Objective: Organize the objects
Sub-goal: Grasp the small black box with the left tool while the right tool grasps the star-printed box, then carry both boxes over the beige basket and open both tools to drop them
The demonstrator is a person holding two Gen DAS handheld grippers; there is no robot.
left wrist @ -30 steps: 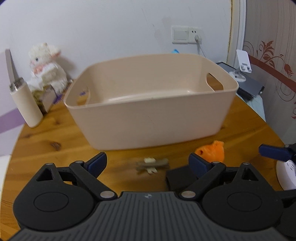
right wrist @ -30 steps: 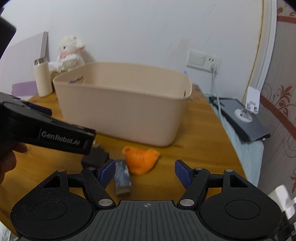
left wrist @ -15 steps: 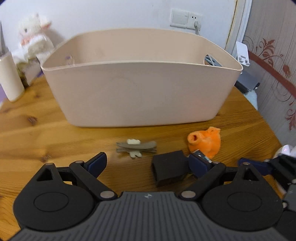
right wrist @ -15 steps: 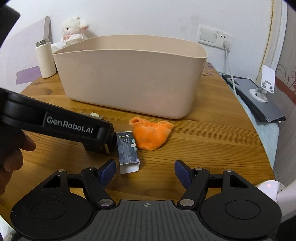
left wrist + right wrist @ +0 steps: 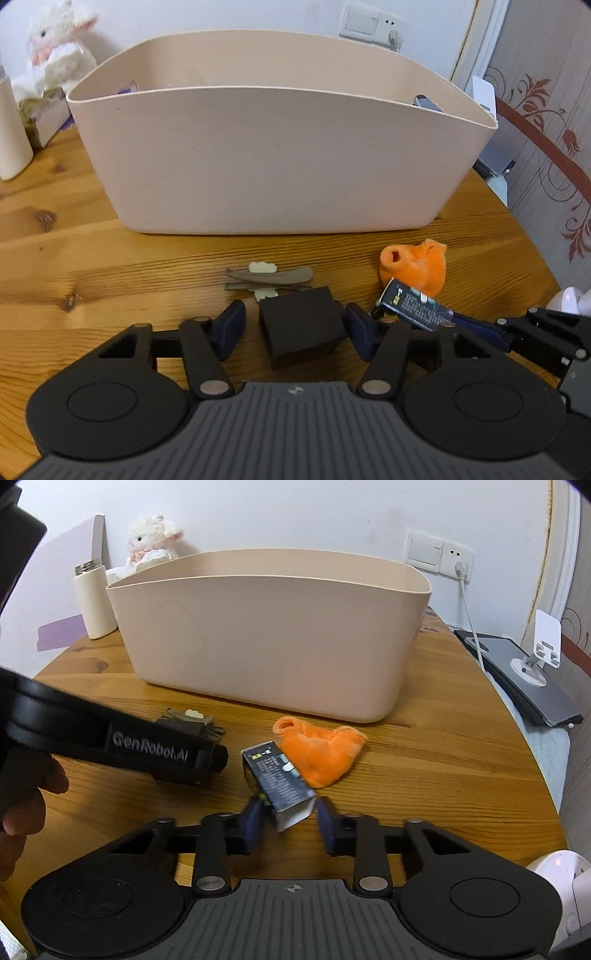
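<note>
A large beige bin (image 5: 280, 155) stands on the wooden table (image 5: 74, 266); it also shows in the right wrist view (image 5: 273, 635). In front of it lie a brown hair clip (image 5: 267, 278), a black block (image 5: 301, 325), an orange cloth (image 5: 415, 266) and a small dark printed box (image 5: 277, 781). My left gripper (image 5: 295, 328) has its jaws around the black block, with a gap on the left side. My right gripper (image 5: 288, 823) has closed in on the near end of the printed box, which is tilted up off the table.
A white plush lamb (image 5: 55, 55), a cream bottle (image 5: 94, 603) and a tissue box stand at the back left. A wall socket with a cable (image 5: 458, 565) and a grey device with a phone stand (image 5: 528, 672) are at the right. A white object (image 5: 554, 878) sits at the table's near right edge.
Both grippers moved forward and down. The left jaws narrowed around the black block. The right jaws closed onto the printed box and tipped it up.
</note>
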